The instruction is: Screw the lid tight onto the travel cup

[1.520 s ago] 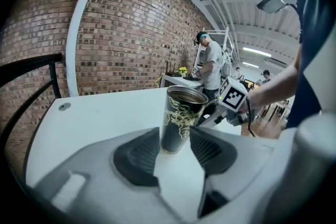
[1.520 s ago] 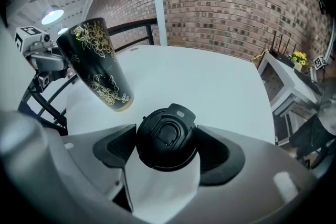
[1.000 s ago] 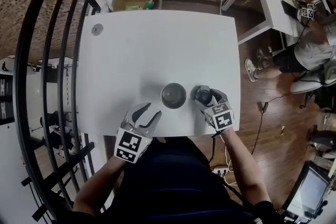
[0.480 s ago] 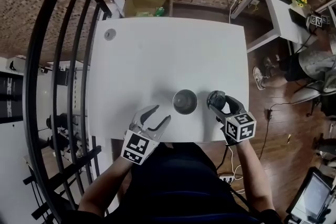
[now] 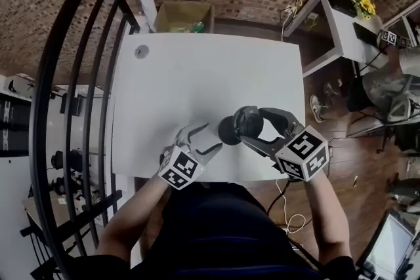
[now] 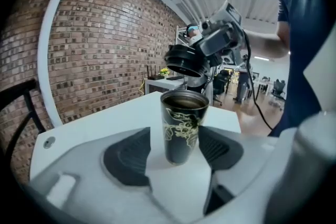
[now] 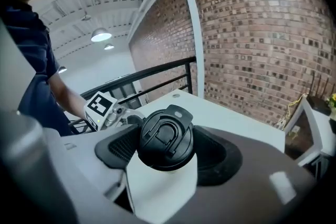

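Observation:
A dark travel cup (image 5: 227,132) (image 6: 182,126) with a gold pattern stands upright and uncovered near the front edge of the white table (image 5: 197,75). My left gripper (image 5: 209,139) (image 6: 176,152) reaches around it from the left. Its jaws are opening, and the cup stands between the pads (image 6: 128,157) with a gap at the left one. My right gripper (image 5: 253,125) (image 7: 165,152) is shut on the black lid (image 5: 248,122) (image 7: 165,137) (image 6: 184,60). It holds the lid tilted in the air, just right of and above the cup's rim. In the right gripper view the lid hides the cup.
A cardboard box (image 5: 185,16) sits on the floor past the table's far edge. A black railing (image 5: 72,75) runs along the left. A white side table (image 5: 328,16) stands at the back right. A round grommet (image 5: 141,51) marks the table's far left corner.
My right gripper has lifted the lid off the table and carried it left, over toward the cup. My left gripper has moved up to the cup, and its jaws now stand wider around it.

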